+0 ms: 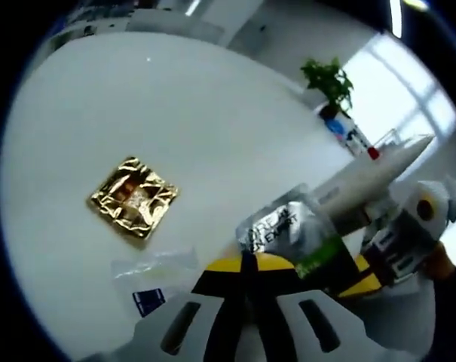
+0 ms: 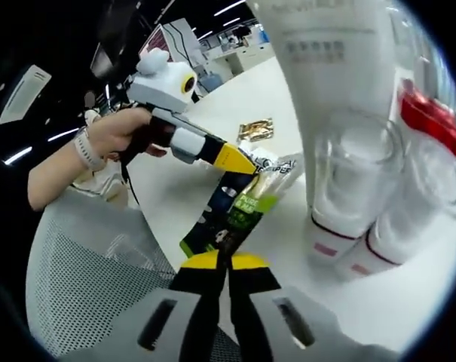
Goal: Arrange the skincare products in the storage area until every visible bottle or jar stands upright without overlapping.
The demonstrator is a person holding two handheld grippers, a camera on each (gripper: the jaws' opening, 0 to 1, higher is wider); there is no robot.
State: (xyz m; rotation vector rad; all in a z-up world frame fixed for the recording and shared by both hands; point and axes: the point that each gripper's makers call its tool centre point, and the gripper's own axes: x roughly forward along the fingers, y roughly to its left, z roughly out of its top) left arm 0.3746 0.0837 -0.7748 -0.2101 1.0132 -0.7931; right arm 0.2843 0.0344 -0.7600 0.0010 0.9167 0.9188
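A silver, black and green sachet is stretched between both grippers. My left gripper is shut on one end; in the right gripper view it comes in from the left, held by a hand. My right gripper is shut on the sachet's dark end and enters the left gripper view from the right. A large white tube stands on its clear cap close by. Beside it stands a bottle with a red cap.
A gold foil packet lies flat on the white table. A clear sachet with a blue patch lies near my left jaws. A potted plant stands at the far edge. A grey mesh chair is below the table edge.
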